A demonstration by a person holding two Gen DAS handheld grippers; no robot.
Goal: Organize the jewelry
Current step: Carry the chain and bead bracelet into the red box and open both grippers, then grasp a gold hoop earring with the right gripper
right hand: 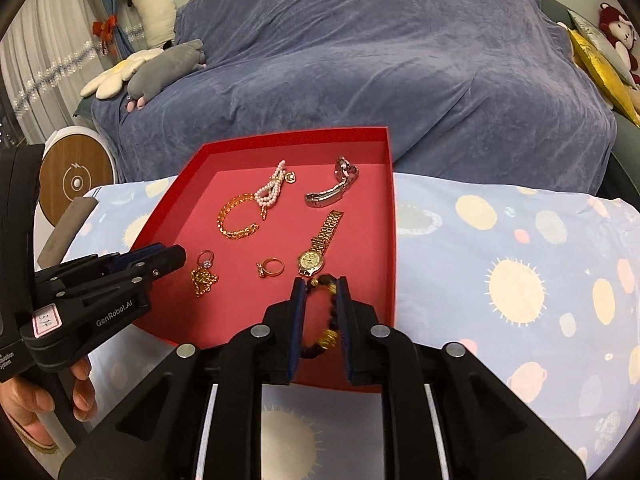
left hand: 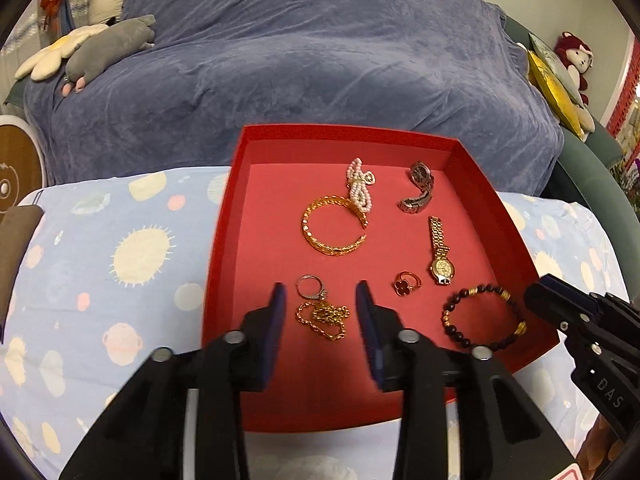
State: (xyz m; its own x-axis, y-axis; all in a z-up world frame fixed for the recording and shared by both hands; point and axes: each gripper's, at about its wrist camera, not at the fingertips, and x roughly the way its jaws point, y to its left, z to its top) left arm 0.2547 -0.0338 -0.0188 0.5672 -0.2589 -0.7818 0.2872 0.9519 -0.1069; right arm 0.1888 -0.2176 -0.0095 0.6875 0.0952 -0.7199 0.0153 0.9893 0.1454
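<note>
A red tray (left hand: 224, 240) (right hand: 394, 240) holds the jewelry. In it lie a gold bangle (left hand: 320, 240) (right hand: 228, 224), a pearl strand (left hand: 358, 190) (right hand: 270, 192), a silver watch (left hand: 418, 190) (right hand: 332, 190), a gold watch (left hand: 440, 254) (right hand: 320, 246), a red-stone ring (left hand: 405, 284) (right hand: 271, 267), a silver ring (left hand: 310, 283) (right hand: 206, 258), a gold chain (left hand: 324, 318) (right hand: 203, 278) and a dark bead bracelet (left hand: 480, 316) (right hand: 326, 340). My left gripper (left hand: 320, 300) is open above the gold chain. My right gripper (right hand: 320, 292) straddles the bead bracelet, jaws partly open and not clamped on it.
The tray sits on a light blue patterned cloth (left hand: 100, 260) (right hand: 520, 260). Behind is a sofa under a blue blanket (left hand: 320, 60) with plush toys (left hand: 108, 48). A round white and wood device (right hand: 76, 180) stands at the left. A hand (right hand: 24, 400) holds the left gripper.
</note>
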